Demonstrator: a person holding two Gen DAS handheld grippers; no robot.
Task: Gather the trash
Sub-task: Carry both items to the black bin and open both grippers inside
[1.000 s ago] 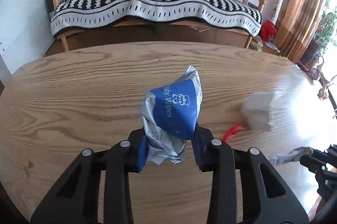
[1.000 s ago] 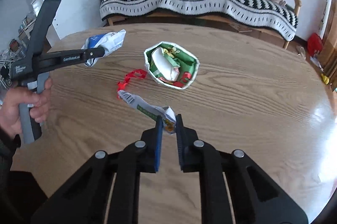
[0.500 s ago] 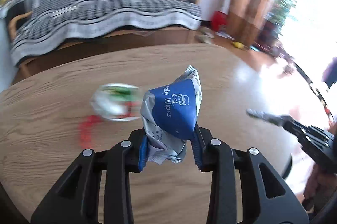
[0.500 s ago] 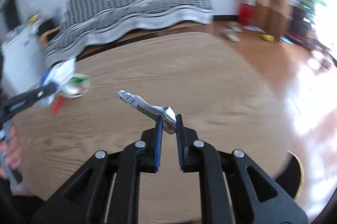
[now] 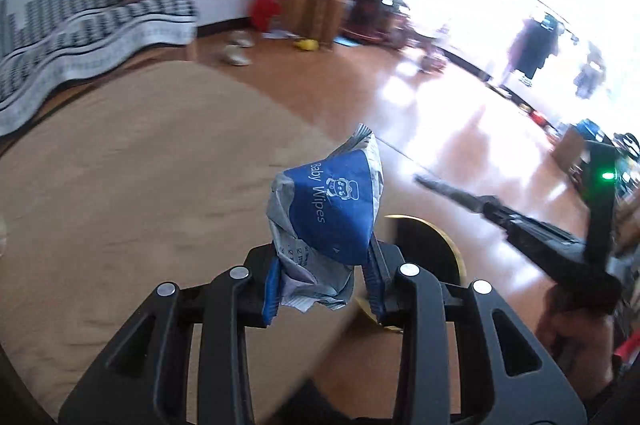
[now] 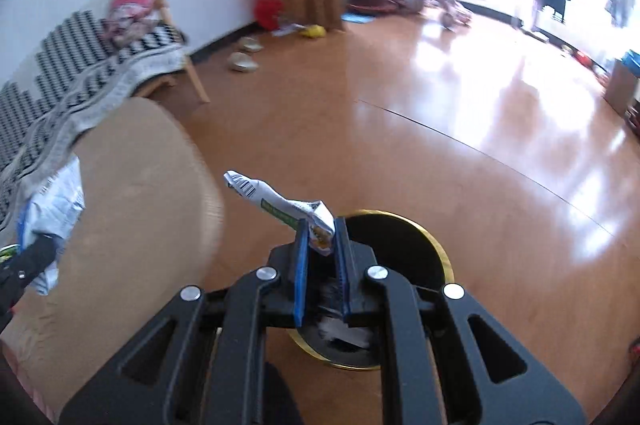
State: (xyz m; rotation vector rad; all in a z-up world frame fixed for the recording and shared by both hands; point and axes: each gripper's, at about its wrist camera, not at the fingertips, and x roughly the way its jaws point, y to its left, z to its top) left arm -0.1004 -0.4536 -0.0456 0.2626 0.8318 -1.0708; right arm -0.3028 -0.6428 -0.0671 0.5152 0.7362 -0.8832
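Trash is held in both grippers at the edge of the round wooden table (image 5: 120,185). In the left wrist view, the left gripper (image 5: 324,281) is seen with its blue-padded fingers (image 5: 271,285) clamped on a crumpled blue and silver baby wipes packet (image 5: 332,213), which is stood upright between them, its printed face turned toward the camera. A dark round bin with a gold rim (image 5: 424,241) is partly seen on the floor at about four o'clock from the packet, beyond the table edge and mostly hidden by the gripper. The other tool is seen at three o'clock as a blurred dark bar, gripped by a hand (image 5: 572,329) at the right border.

In the right wrist view, the right gripper (image 6: 322,245) is seen with its fingers (image 6: 301,273) drawn close together and pinched on one end of a twisted white and green wrapper (image 6: 276,203), whose free end is pointed toward ten o'clock. The bin (image 6: 436,253) is seen directly below and behind the fingers, on the glossy wooden floor (image 6: 440,105). The table (image 6: 132,185) is placed at nine o'clock, and the packet (image 6: 56,205) is seen blurred at the left border. A sofa with a black and white striped cover (image 6: 80,65) is stood at ten o'clock.
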